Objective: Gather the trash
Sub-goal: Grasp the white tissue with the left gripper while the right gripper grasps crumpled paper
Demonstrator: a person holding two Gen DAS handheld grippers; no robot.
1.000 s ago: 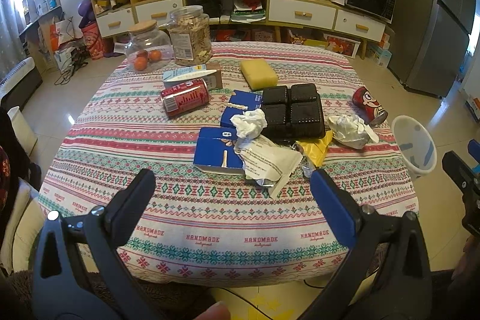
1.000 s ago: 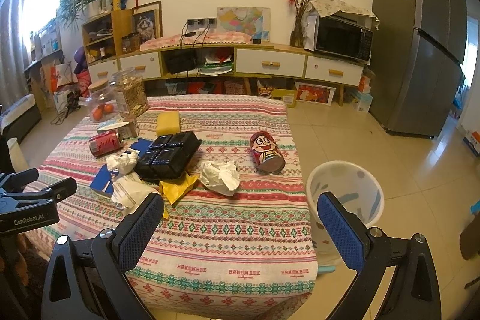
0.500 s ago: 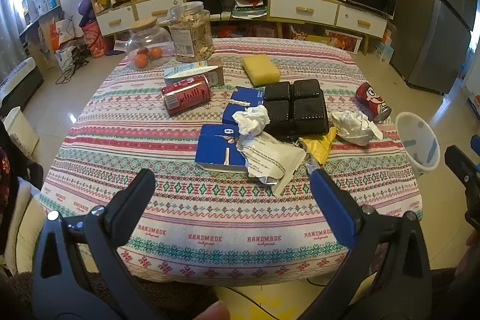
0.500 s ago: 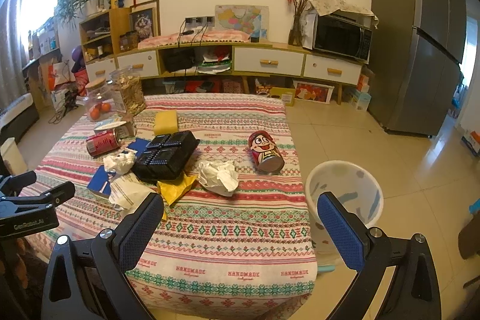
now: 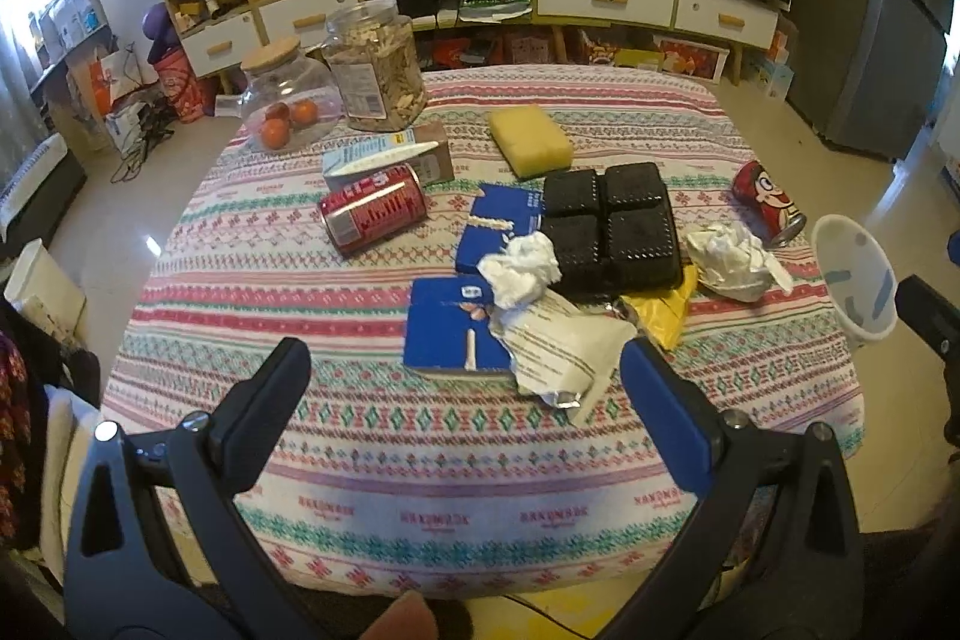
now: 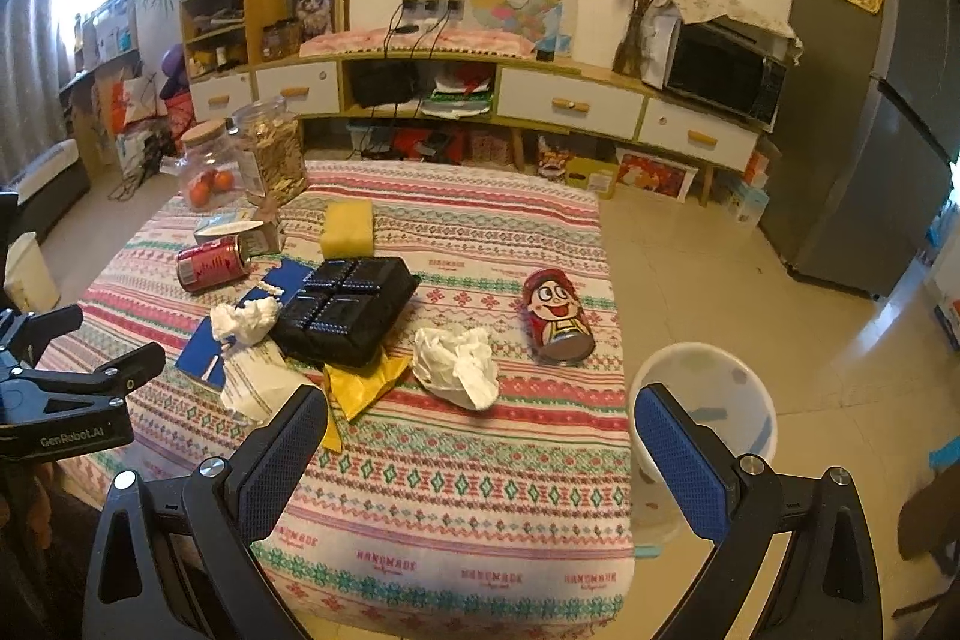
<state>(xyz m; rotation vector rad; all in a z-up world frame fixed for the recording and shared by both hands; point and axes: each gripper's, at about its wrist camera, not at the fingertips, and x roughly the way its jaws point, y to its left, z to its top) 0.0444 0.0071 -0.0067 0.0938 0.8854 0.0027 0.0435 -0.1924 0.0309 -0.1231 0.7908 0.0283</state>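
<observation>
Trash lies on the patterned table [image 5: 420,436]: a crumpled white tissue [image 5: 522,265], a torn white wrapper [image 5: 558,346], a yellow wrapper [image 5: 660,310], a crumpled white paper [image 5: 729,259], a black plastic tray [image 5: 612,226], a red soda can [image 5: 372,208] and a cartoon can [image 5: 768,202]. A white bin [image 6: 702,406] stands on the floor at the table's right. My left gripper [image 5: 465,388] is open and empty over the near table edge. My right gripper [image 6: 480,430] is open and empty, facing the white paper [image 6: 459,364] and the bin.
Two blue boxes [image 5: 450,328], a yellow sponge [image 5: 528,139], a small carton [image 5: 390,157], a jar of oranges [image 5: 288,100] and a jar of snacks [image 5: 375,64] also sit on the table. A cabinet [image 6: 540,94] and a fridge [image 6: 870,100] stand behind.
Both grippers have moved slightly forward toward the table, so the objects look a little closer. Both stay open; nothing on the table has moved.
</observation>
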